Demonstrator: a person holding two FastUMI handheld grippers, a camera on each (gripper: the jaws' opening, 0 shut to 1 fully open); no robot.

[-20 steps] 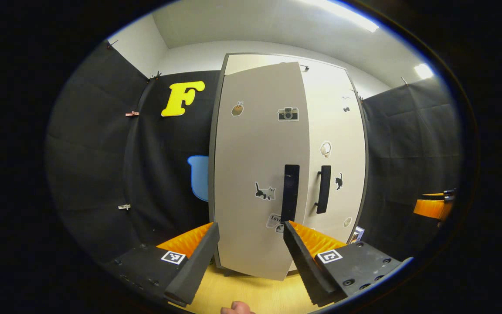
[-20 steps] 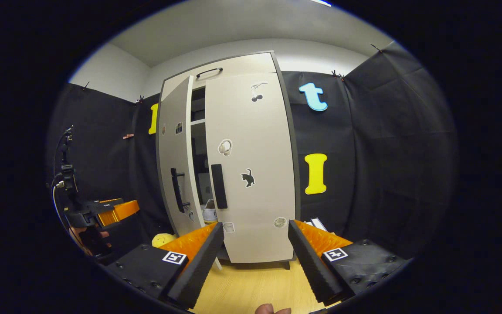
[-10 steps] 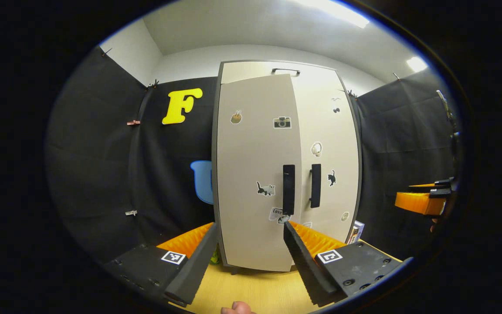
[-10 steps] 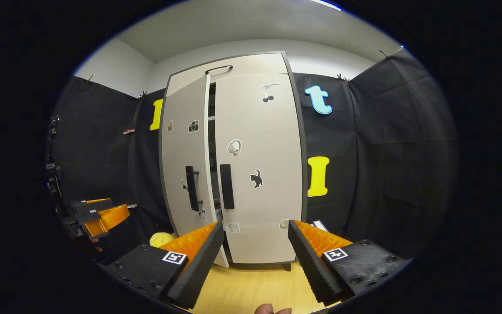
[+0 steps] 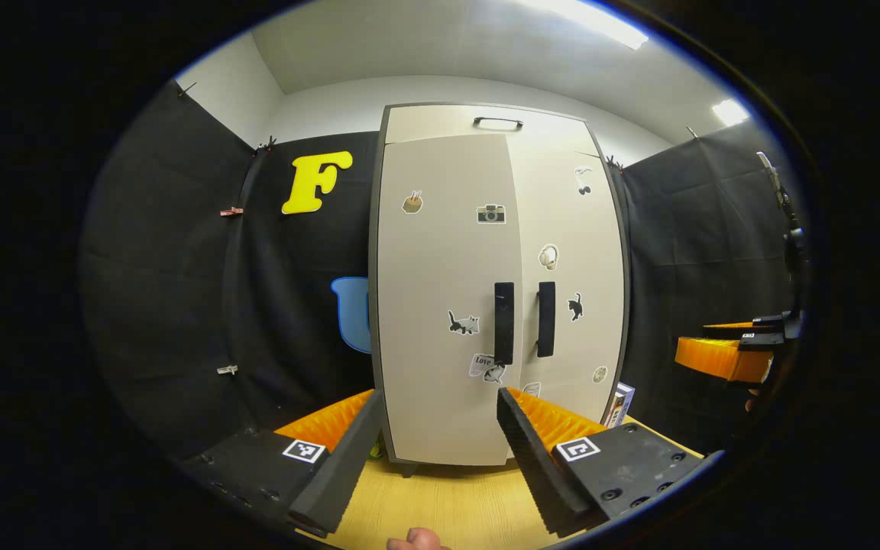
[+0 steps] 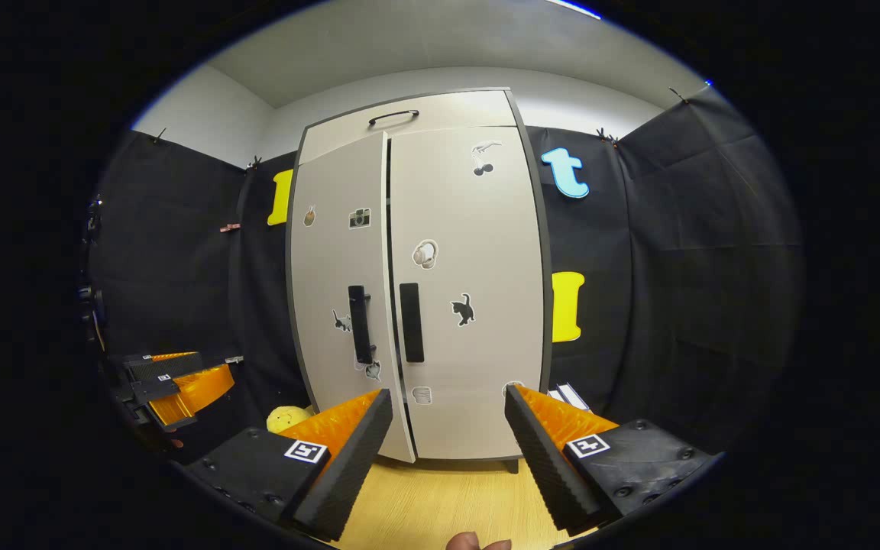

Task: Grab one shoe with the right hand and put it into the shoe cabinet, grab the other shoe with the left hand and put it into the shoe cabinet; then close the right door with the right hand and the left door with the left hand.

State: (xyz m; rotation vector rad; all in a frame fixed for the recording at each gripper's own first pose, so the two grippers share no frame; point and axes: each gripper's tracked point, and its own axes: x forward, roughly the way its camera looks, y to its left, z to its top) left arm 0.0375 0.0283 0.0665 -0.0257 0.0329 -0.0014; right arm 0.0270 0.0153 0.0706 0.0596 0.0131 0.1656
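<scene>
The shoe cabinet [image 6: 417, 290] stands against the booth wall, and its left door [image 6: 337, 290] leans a little out at the bottom (a thin gap shows in the right gripper view). Both the left gripper [image 5: 432, 435] and the right gripper [image 6: 448, 439] are spread wide, holding nothing, well apart from it. I judge a flat, gentle push near the left door handle [image 5: 504, 322] would seat it flush.
</scene>
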